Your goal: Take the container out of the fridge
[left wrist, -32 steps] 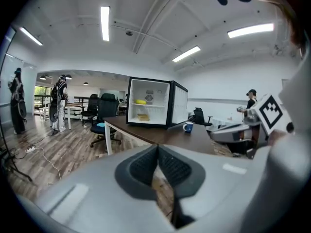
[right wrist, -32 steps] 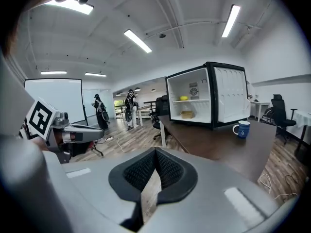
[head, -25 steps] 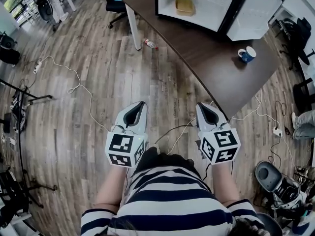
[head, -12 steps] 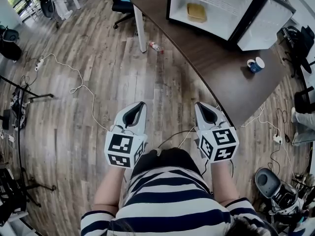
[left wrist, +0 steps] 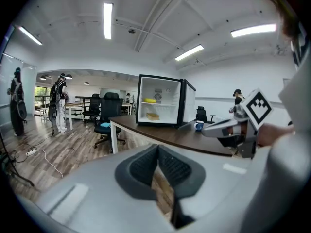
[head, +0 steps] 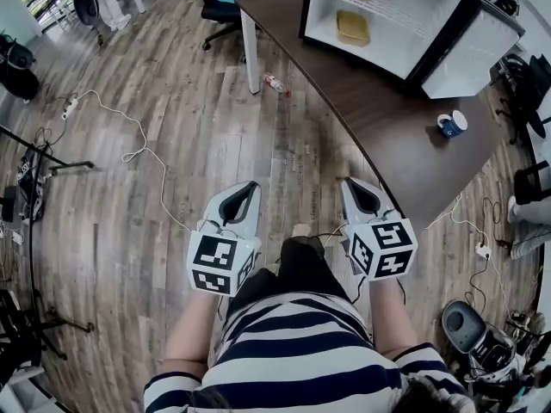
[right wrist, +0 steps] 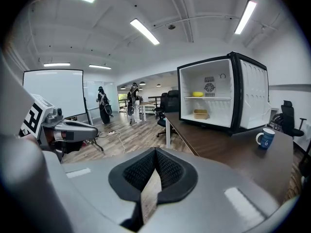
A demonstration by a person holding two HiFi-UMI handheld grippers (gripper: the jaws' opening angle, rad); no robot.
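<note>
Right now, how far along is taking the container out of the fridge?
Done: the white door of the black mini fridge stands open. In hand: nothing; the left gripper and right gripper are shut and empty, short of the dark brown desk. Left: reach in, grip the tan rectangular container inside, lift it out.

Bare wooden floor is seen across the frame's centre. It is crossed by a white cable at left, and a small bottle is noted by the table leg. At upper right the fridge front is left clear by its swung-open door. Approach is blocked by the dark table; a mug is set on it at right.
</note>
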